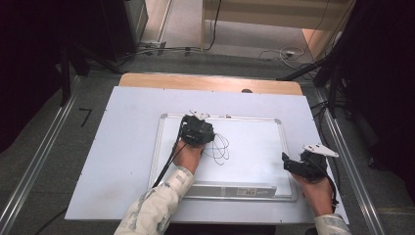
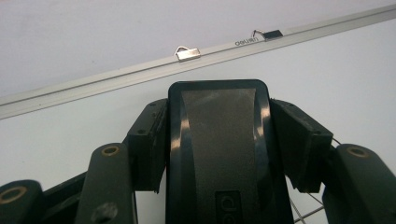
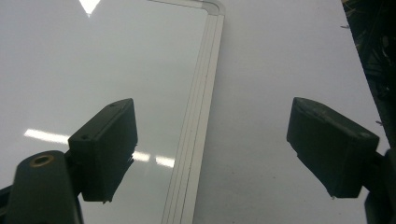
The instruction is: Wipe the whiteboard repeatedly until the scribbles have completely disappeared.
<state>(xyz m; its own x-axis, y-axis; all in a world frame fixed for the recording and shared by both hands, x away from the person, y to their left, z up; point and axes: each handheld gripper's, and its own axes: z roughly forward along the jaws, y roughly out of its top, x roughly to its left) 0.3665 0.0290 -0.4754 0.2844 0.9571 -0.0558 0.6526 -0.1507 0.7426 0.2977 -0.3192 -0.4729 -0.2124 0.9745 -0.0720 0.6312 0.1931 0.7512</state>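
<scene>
My jaws are black, and so is the glossy eraser [image 2: 219,149] with its grey textured face; white whiteboard [image 1: 254,147], silver frame, thin black scribble [image 1: 219,148]; pale grey tabletop [image 1: 127,147]; my sleeve [image 1: 156,205] a cream, mottled print.

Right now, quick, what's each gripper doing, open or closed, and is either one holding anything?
Left gripper: shut on the black whiteboard eraser, over the whiteboard.
Right gripper: open, holding nothing.
</scene>
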